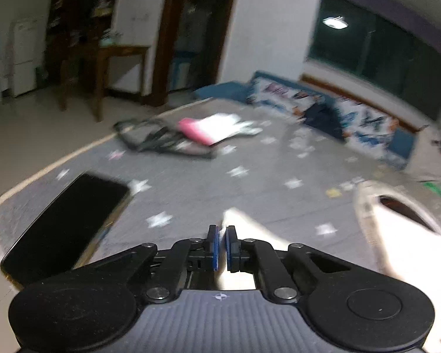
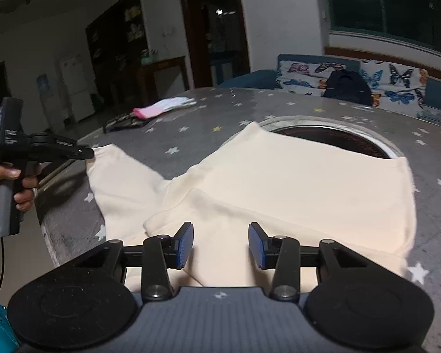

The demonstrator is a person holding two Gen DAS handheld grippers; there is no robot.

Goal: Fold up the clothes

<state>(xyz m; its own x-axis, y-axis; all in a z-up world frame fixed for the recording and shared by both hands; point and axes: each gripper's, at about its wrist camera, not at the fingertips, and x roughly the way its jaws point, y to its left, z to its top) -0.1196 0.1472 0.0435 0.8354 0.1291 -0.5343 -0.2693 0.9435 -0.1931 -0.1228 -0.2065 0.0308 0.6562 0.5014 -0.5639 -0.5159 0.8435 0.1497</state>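
On the grey star-print tablecloth [image 1: 250,158], seen from the left wrist, the left gripper [image 1: 222,245] has its blue pads pinched nearly together on a corner of the cream cotton garment [image 1: 241,223]. A black phone [image 1: 64,223] lies just left of it.

From the right wrist, the right gripper [image 2: 220,244] hovers wide apart over the cream garment [image 2: 279,182], gripping nothing; the left one clamps the sleeve end.

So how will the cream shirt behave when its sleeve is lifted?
The cream shirt is probably floppy: it lies in soft folds. The sleeve pinched by the left gripper will likely drag the body along the tablecloth.
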